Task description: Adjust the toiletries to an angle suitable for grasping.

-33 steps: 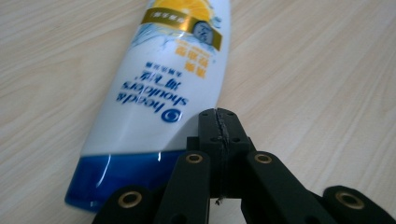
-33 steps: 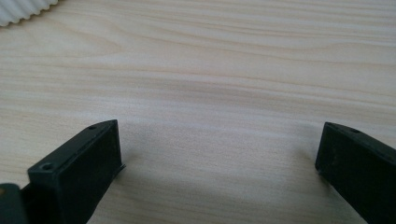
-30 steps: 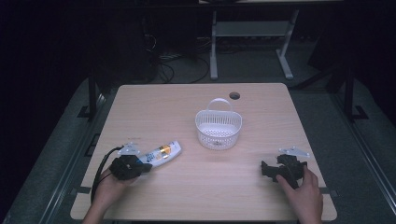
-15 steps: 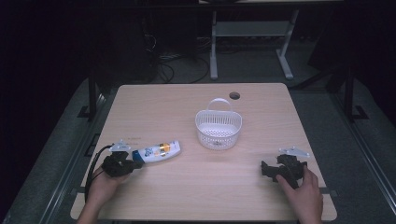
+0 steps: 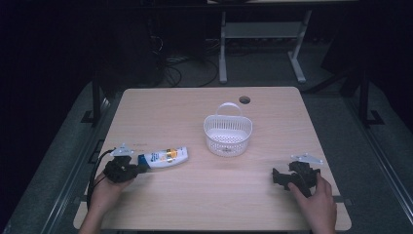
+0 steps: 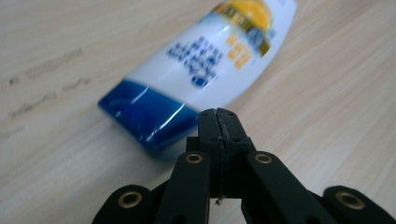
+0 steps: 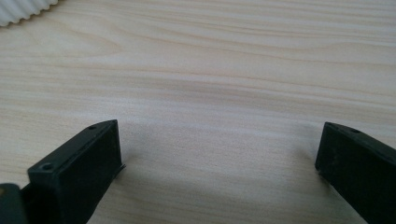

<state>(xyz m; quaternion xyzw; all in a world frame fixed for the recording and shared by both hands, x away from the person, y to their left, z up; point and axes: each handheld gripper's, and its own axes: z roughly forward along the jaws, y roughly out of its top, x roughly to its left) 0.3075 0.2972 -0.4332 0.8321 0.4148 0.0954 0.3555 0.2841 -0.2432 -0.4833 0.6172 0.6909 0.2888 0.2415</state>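
Note:
A white tube (image 5: 165, 156) with blue and orange print and a blue cap (image 6: 144, 116) lies flat on the table's left side, cap end toward the person. My left gripper (image 5: 140, 168) is low over the table at that cap end. In the left gripper view its jaws (image 6: 218, 116) are pressed together with nothing between them, the tips right at the cap. My right gripper (image 5: 275, 176) rests near the front right edge. It is open (image 7: 219, 140) over bare wood.
A white plastic basket (image 5: 227, 141) with a handle stands empty at the table's middle, and its rim (image 7: 23, 9) is at the top left of the right gripper view. A cable hole (image 5: 244, 100) sits near the far edge. Dark floor and desk legs lie beyond.
My left gripper has drawn back a little to the left, toward the table's edge. The tube has barely shifted. The right gripper has stayed put.

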